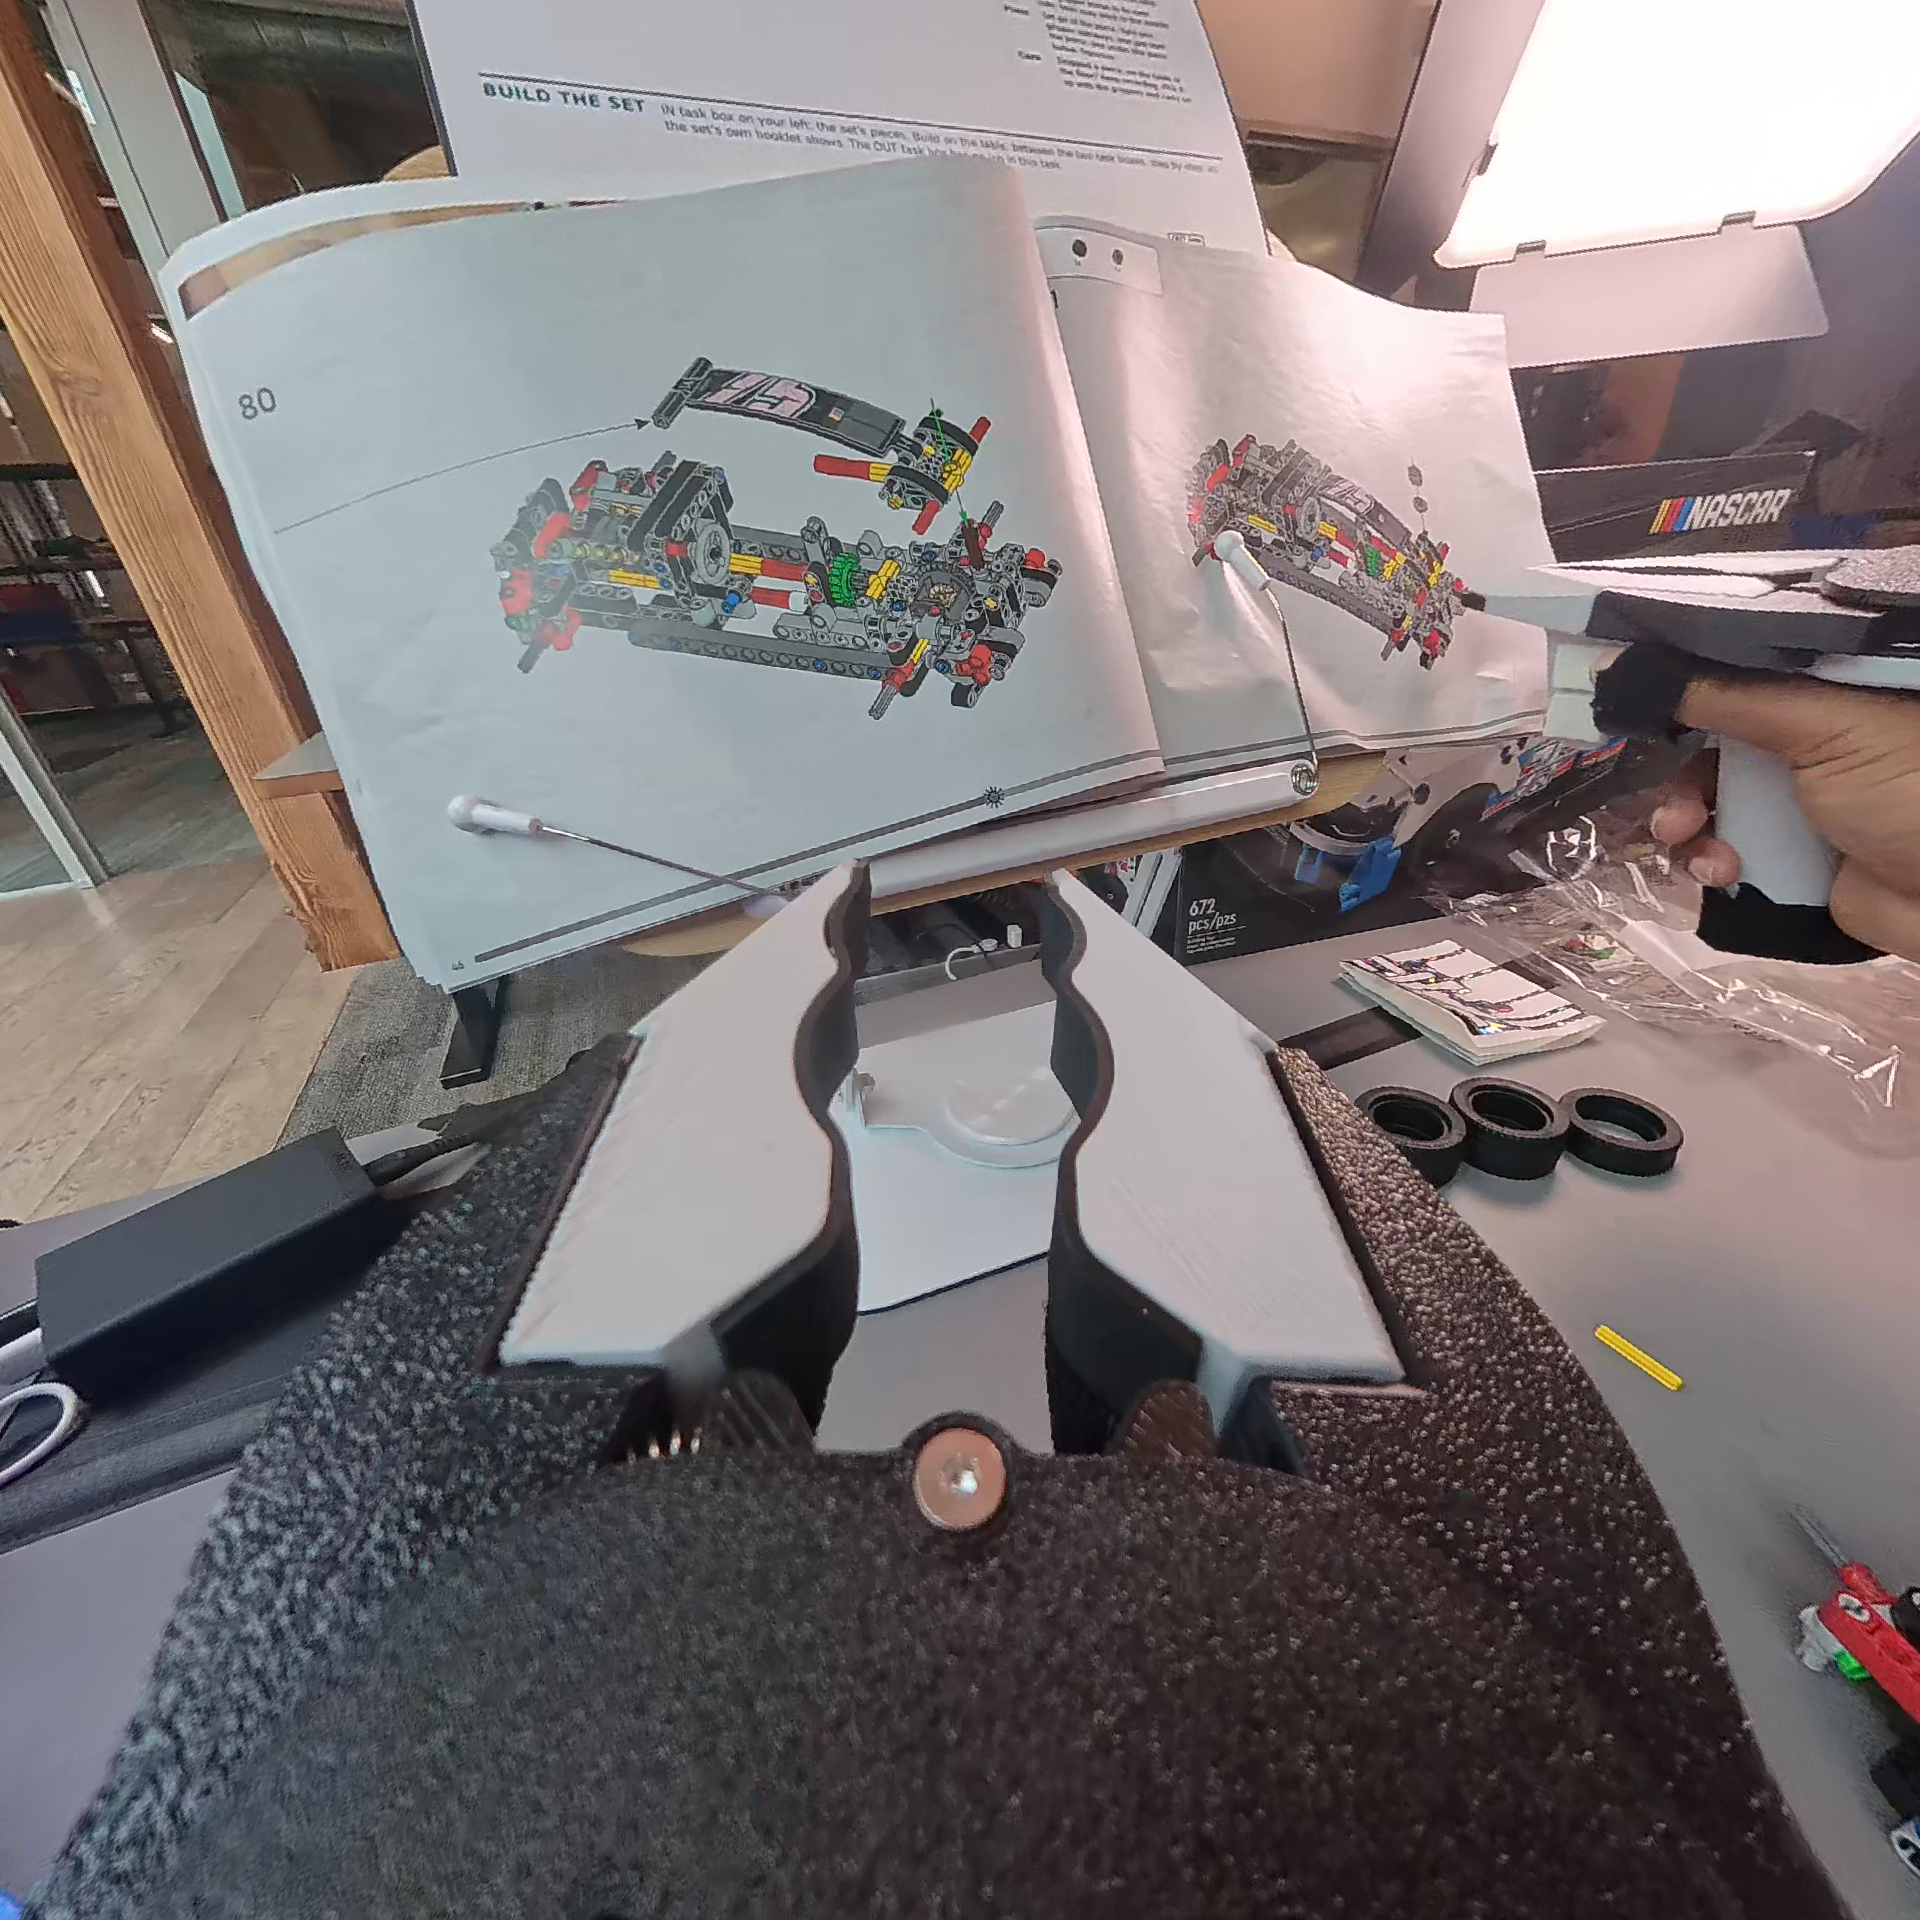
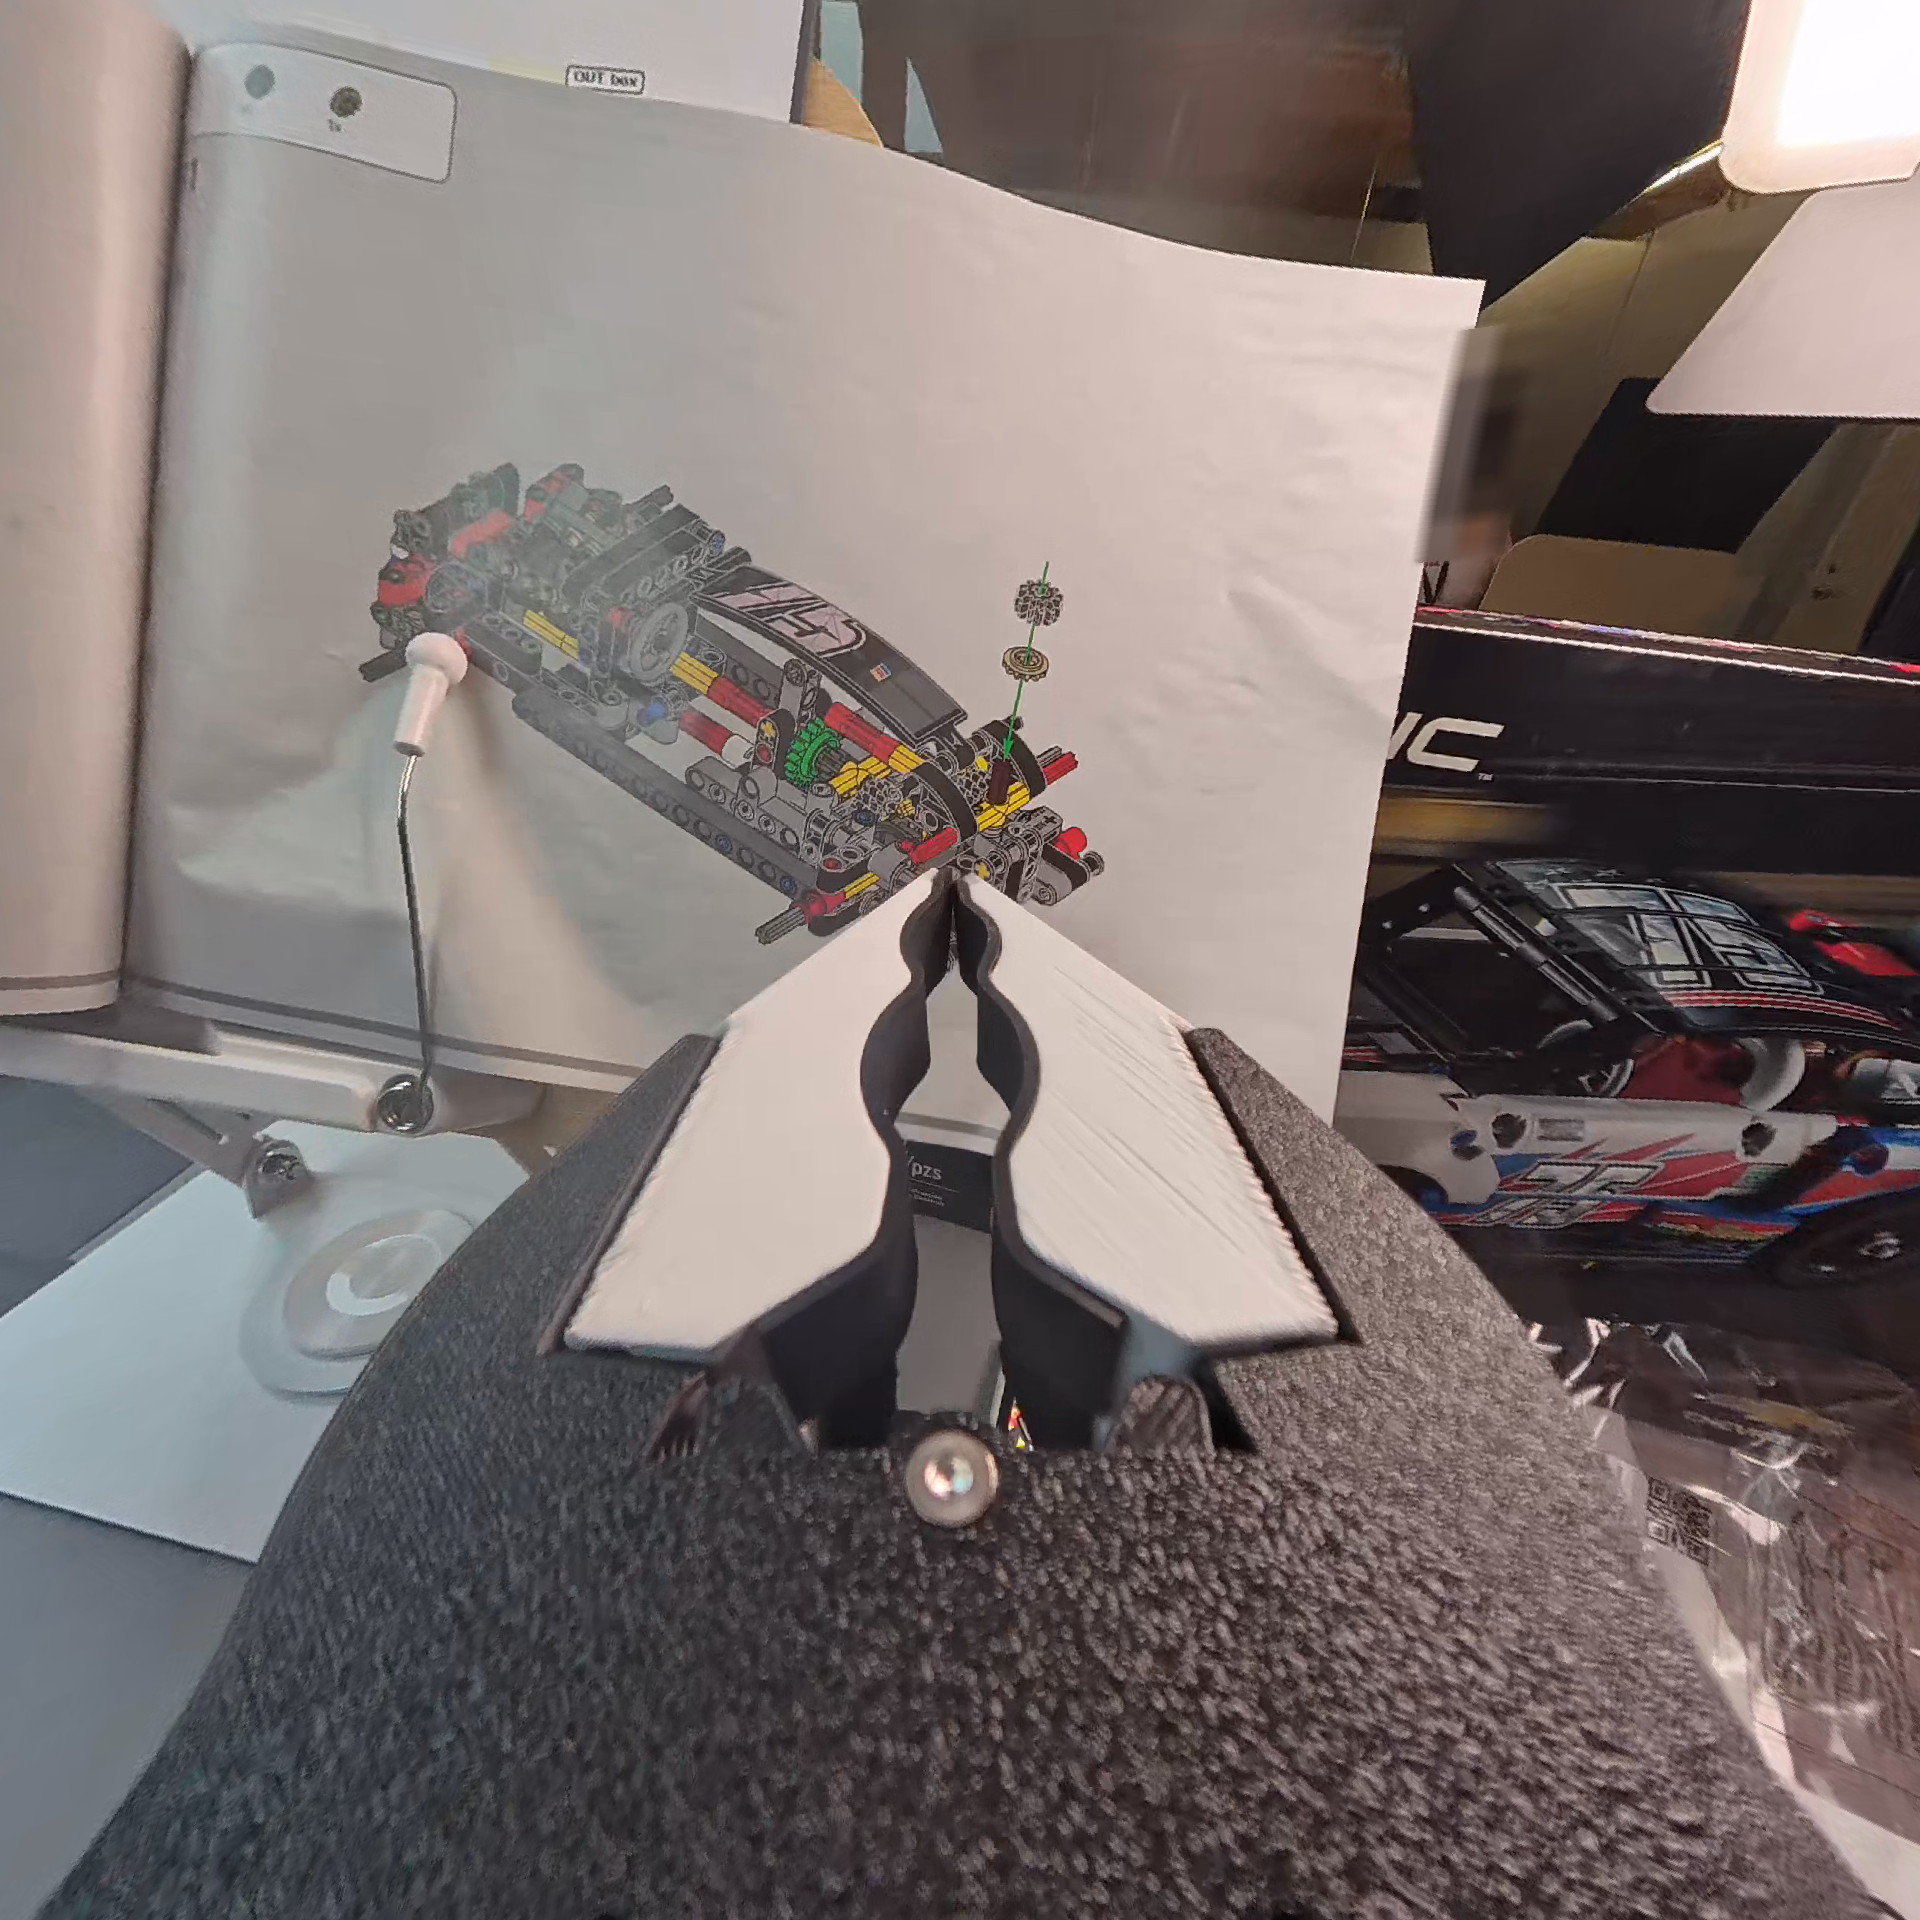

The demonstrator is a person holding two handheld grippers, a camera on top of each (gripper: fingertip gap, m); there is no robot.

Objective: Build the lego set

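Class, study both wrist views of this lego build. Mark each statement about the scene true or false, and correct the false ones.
1. The left gripper is open. True.
2. The right gripper is wide open. False: its fingertips meet.
3. Three black tyres sit in a row on the table. True.
4. The instruction booklet lies flat on the table. False: it stands propped on a stand.
5. A yellow rod lies on the table. True.

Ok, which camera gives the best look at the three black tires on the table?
The left wrist view: the three black tires sit in a row on the grey table, unobstructed. The right wrist view doesn't show them at all.
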